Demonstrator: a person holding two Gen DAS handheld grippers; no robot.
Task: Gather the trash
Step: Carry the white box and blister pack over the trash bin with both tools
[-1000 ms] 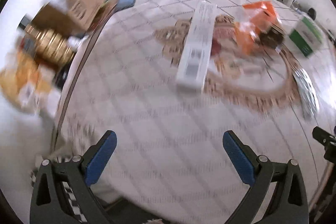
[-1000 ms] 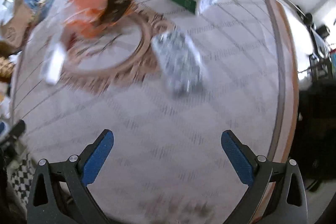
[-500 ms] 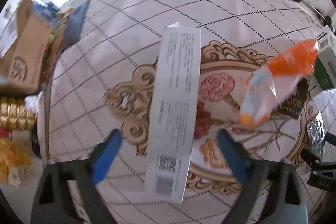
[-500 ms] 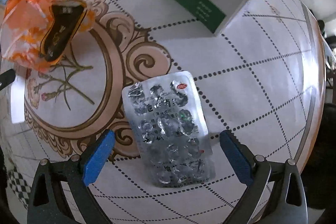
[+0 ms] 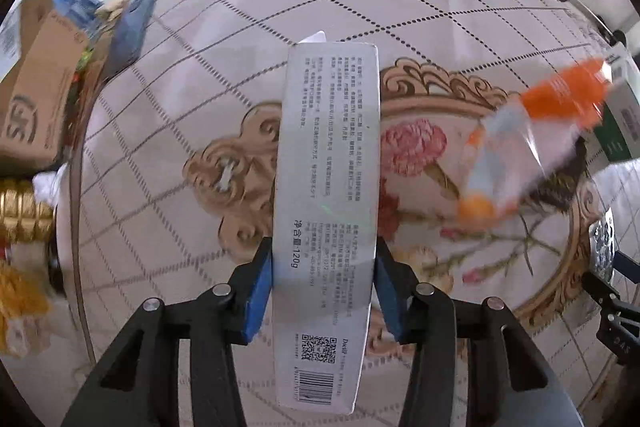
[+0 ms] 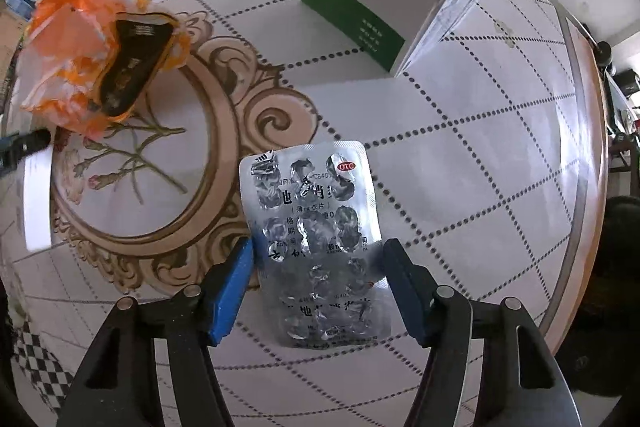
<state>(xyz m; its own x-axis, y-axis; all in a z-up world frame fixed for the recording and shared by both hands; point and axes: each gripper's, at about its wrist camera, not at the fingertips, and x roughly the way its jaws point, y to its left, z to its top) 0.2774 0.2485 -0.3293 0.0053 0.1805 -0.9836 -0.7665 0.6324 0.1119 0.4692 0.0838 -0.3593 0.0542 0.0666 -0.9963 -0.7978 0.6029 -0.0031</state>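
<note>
The left tongs have just been closing and now pinch the long white box on the counter. The right tongs have been closing too, and the silver pill sheet lies between them, touched on its left edge only.

Patterned table, boxes, wrappers, blister pack

Left tongs: pointing straight down at the surface, jaws just been closing, blue pads now pressed flat on both long edges of the long white carton. Right tongs: also straight down, jaws just been closing too, straddling the foil blister pack. Left pad touching the pack's edge; right pad looks a hair off it, so no firm clamp there. Left tongs' tip pokes into the right wrist view's left edge.
</note>
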